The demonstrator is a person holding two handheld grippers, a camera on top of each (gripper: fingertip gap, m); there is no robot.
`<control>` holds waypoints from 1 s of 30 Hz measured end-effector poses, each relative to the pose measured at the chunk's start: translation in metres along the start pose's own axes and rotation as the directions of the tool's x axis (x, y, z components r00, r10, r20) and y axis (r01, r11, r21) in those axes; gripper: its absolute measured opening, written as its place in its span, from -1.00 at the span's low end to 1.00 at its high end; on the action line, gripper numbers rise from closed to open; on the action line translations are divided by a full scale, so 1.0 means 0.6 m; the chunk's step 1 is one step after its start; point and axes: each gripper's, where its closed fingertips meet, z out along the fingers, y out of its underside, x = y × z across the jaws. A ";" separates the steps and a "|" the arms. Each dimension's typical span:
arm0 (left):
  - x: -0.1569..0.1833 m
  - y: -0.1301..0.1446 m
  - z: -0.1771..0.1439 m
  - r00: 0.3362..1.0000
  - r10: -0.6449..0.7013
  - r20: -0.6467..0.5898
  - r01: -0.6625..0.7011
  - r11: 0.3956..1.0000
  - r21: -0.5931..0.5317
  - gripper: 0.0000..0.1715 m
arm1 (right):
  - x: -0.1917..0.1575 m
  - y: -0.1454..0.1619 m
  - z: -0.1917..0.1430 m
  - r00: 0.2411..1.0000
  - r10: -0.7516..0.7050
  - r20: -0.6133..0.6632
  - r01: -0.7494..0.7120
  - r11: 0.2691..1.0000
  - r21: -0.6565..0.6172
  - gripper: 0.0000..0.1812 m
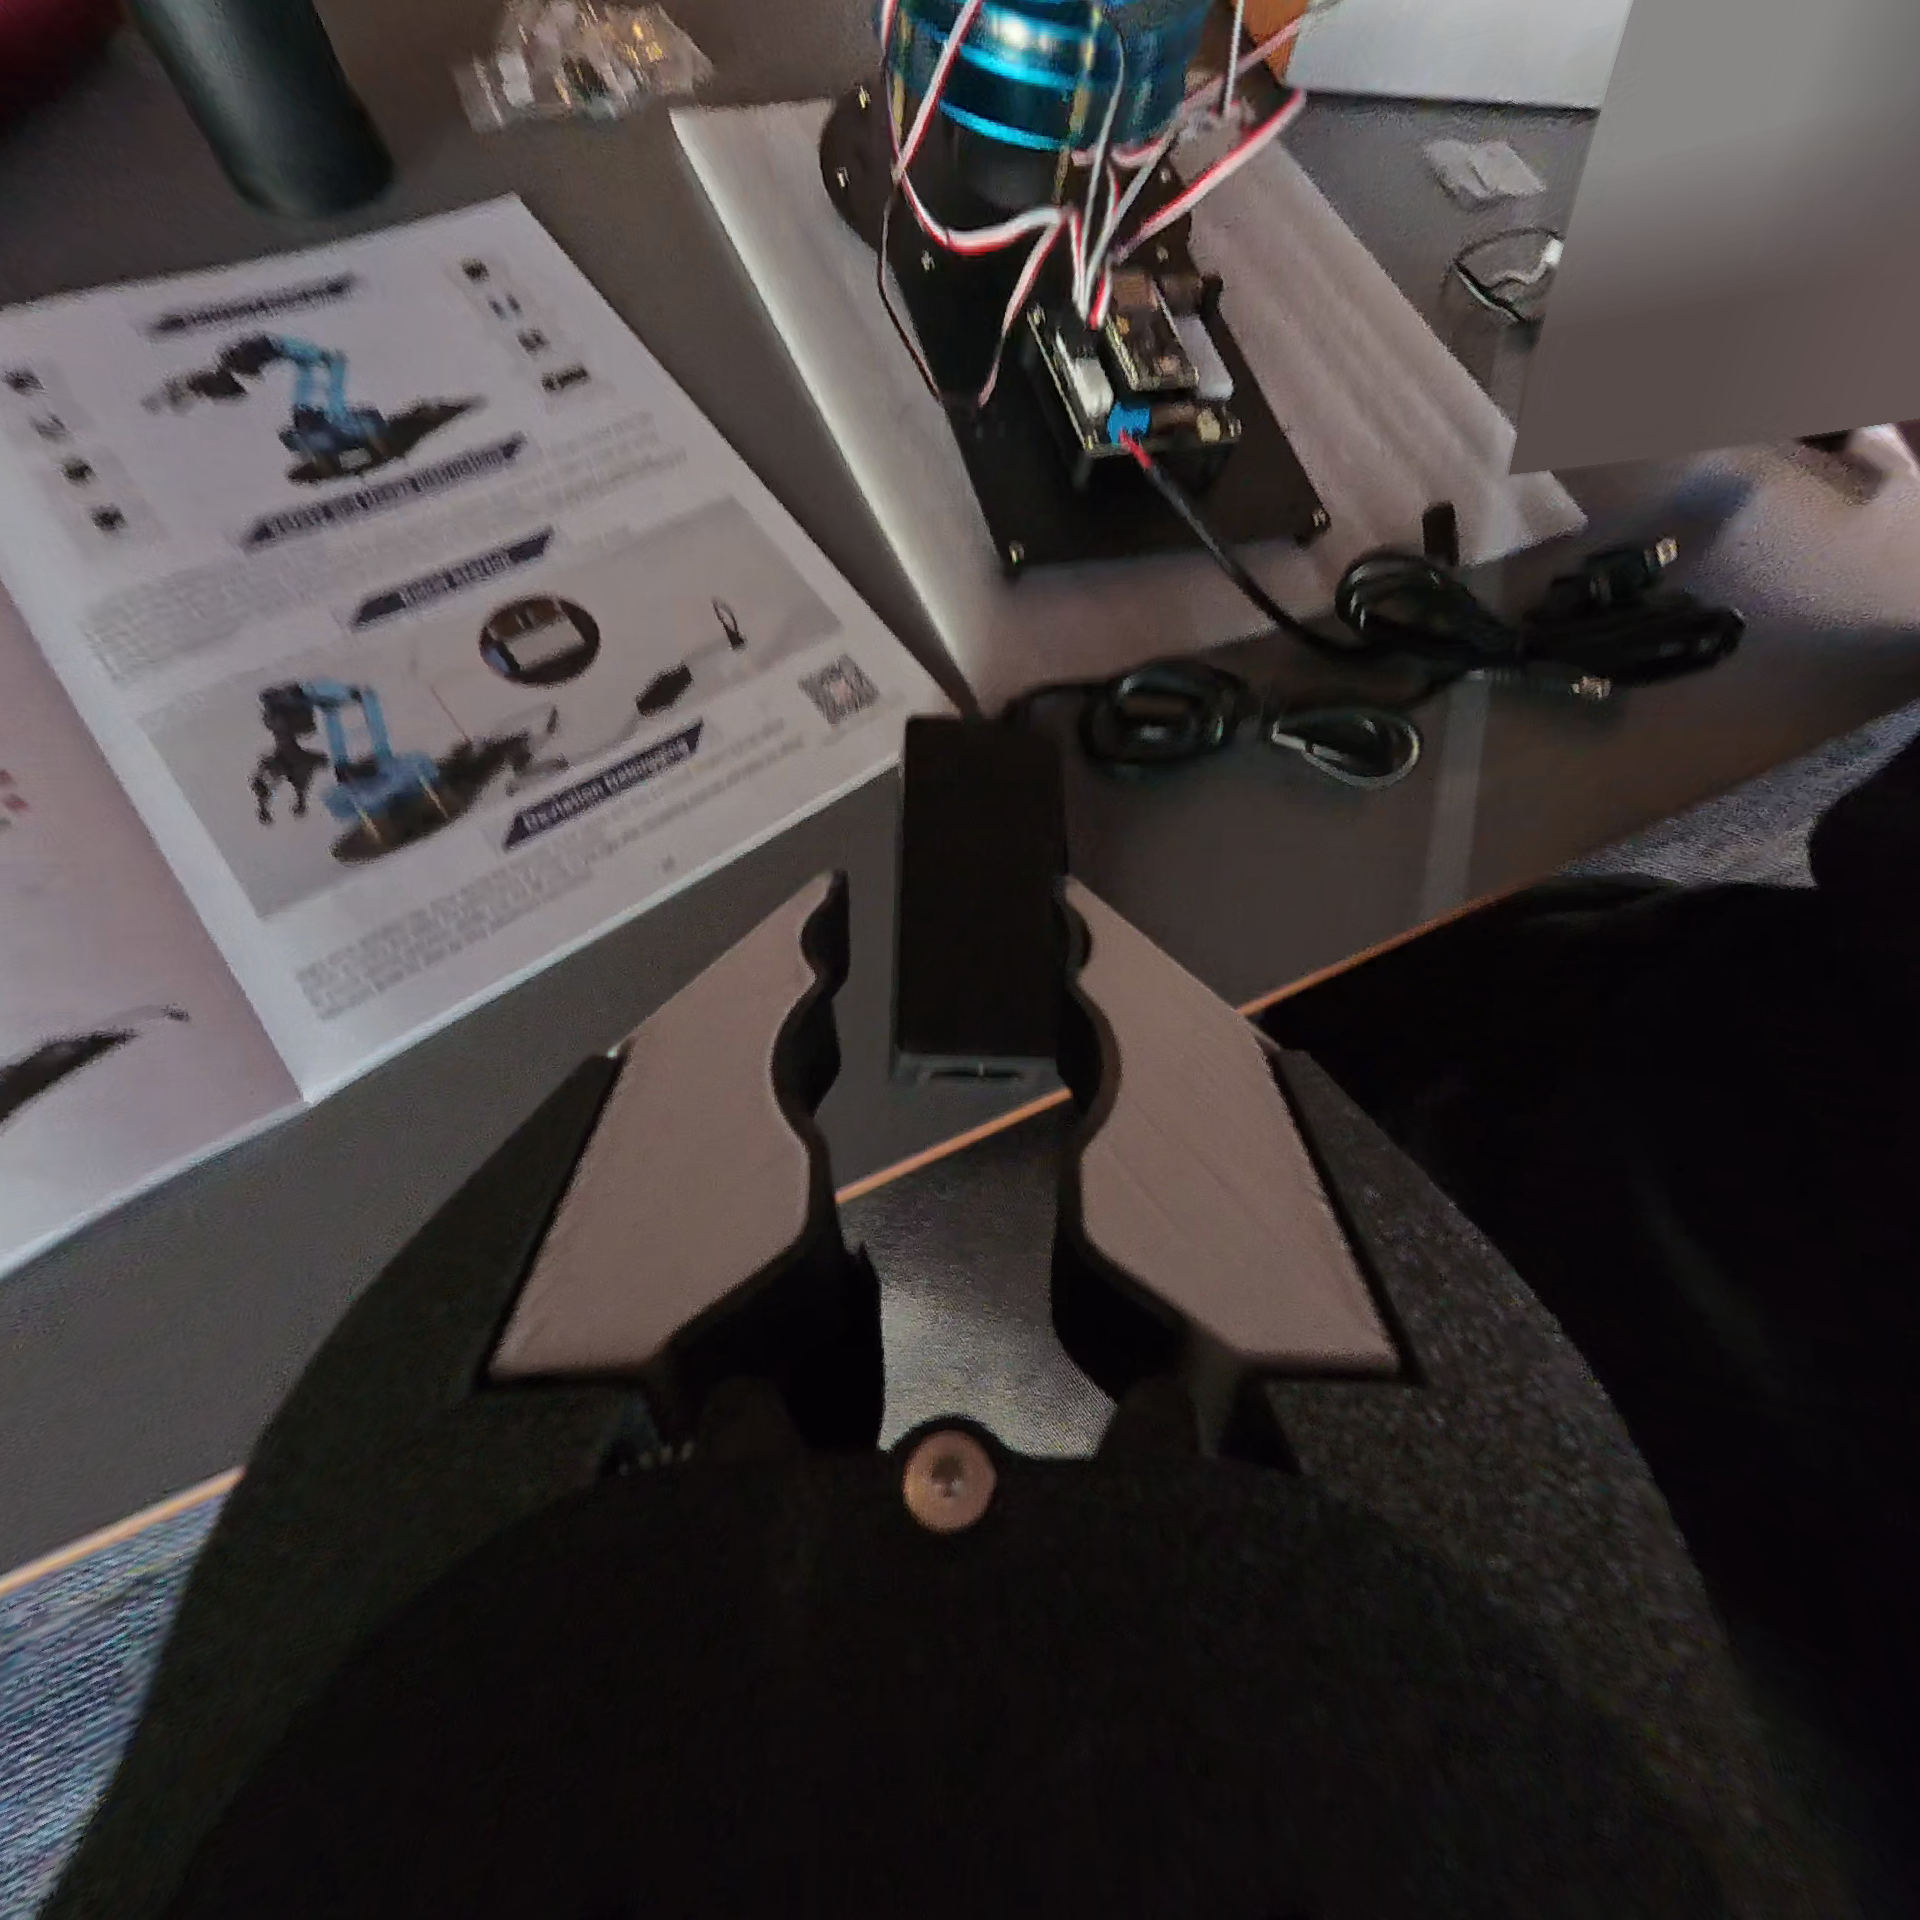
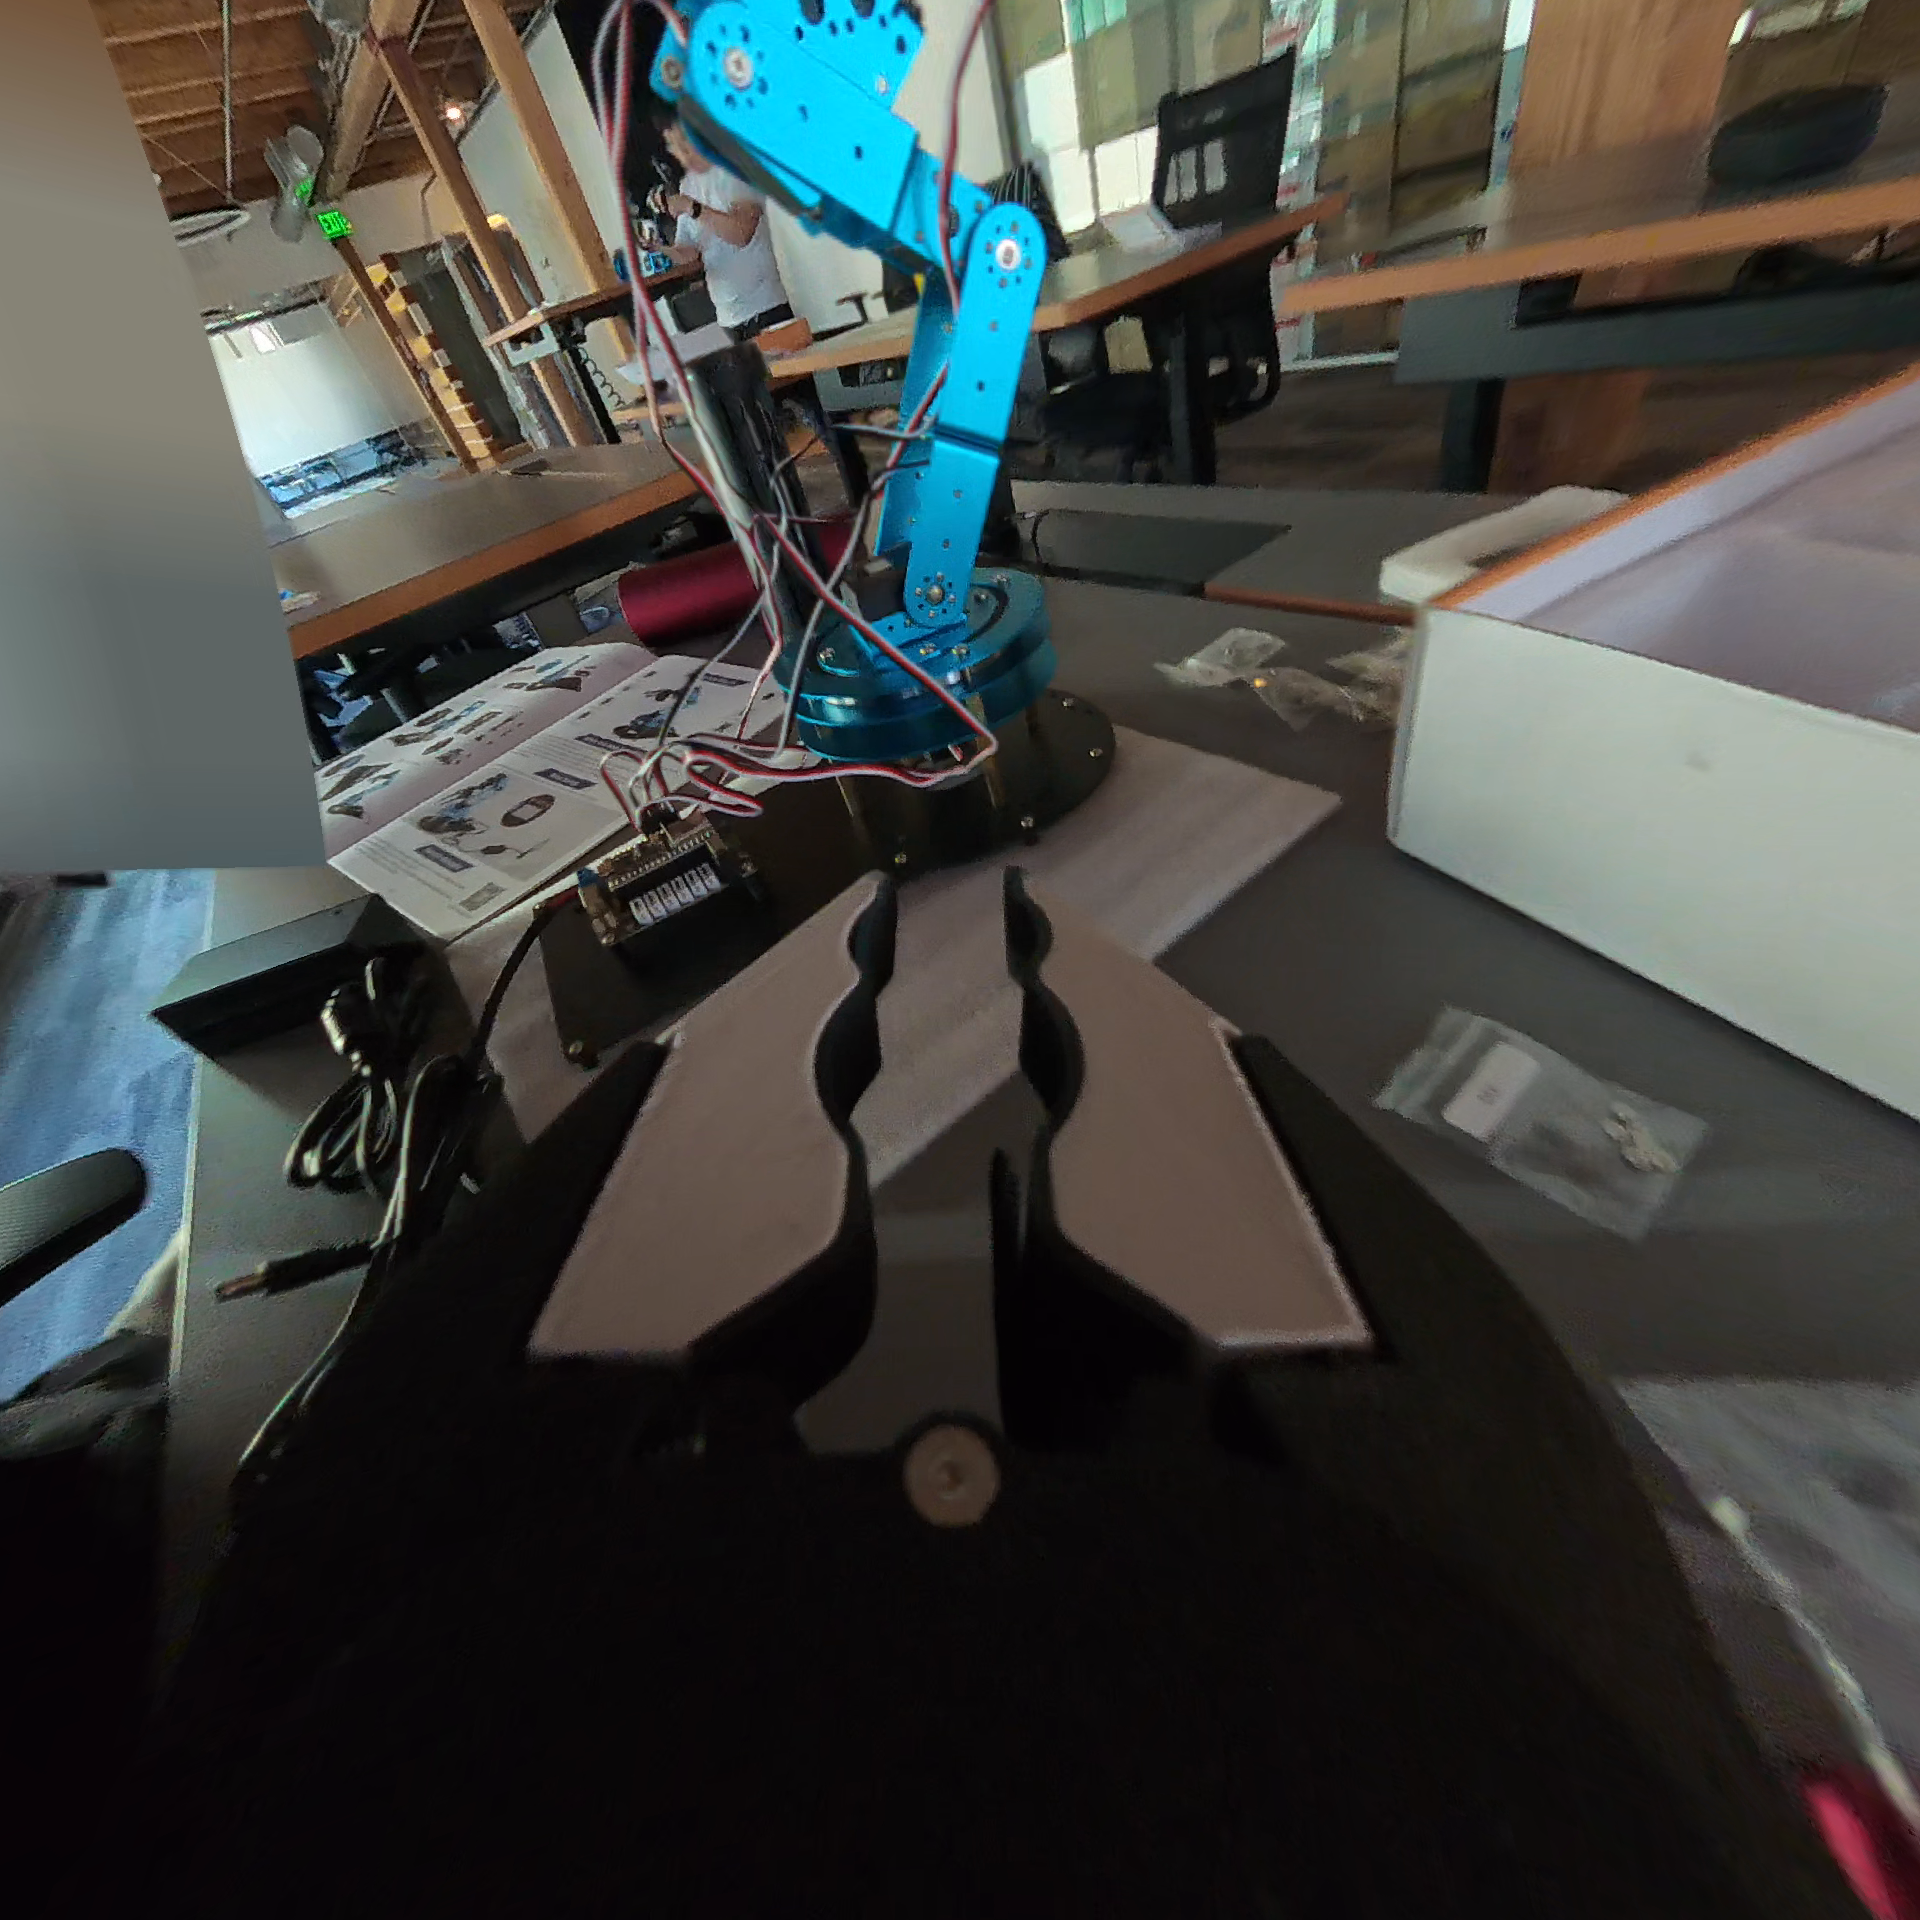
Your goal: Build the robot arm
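**Left claw around a black block, right claw empty near a blue arm**

Left wrist view: the left gripper (image 1: pixel 951 935) is filling the lower half of the frame, its jaws standing partly open around a black block (image 1: pixel 982 883) at frame centre. The right finger is pressing against the block's side; a thin gap is showing at the left finger, so whether the grip is firm is hard to tell. The block's near end is overhanging the table (image 1: pixel 1143 831) edge. A booklet (image 1: pixel 416 582) is lying at left, blurred. Black cables (image 1: pixel 1455 644) are coiling at right. At upper centre the blue arm (image 1: pixel 1039 73) is being cut off by the frame's top, only its base and a circuit board (image 1: pixel 1132 384) showing. A dark cylinder (image 1: pixel 260 94) at upper left is also cut off. The dark mass at right is too dim to identify.

Right wrist view: the right gripper (image 2: pixel 951 904) is standing slightly open, holding nothing, just short of the arm's black base plate. The blue arm (image 2: pixel 935 416) is rising at centre, its top being cut off. The circuit board (image 2: pixel 665 883) is sitting left of the fingertips, the booklet (image 2: pixel 520 769) beyond it. Cables (image 2: pixel 384 1101) are lying at lower left. A white box (image 2: pixel 1662 831) is running off the right edge. Small plastic bags (image 2: pixel 1538 1122), blurred, are lying at right.
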 end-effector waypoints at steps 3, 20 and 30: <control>0.004 0.045 -0.011 0.997 -0.040 -0.070 0.041 0.999 0.016 -0.50 | -0.064 -0.010 0.047 0.994 -0.027 0.102 0.031 0.999 -0.036 -0.73; 0.040 0.200 -0.072 0.989 -0.116 -0.093 0.137 0.952 0.273 -0.48 | -0.553 0.221 0.272 0.084 -0.363 0.928 0.995 0.084 -0.057 -0.34; 0.051 0.261 -0.056 0.997 -0.037 0.067 0.024 0.983 0.179 -0.52 | -0.574 0.250 0.317 -0.210 -0.353 0.912 0.956 -0.269 0.116 -0.48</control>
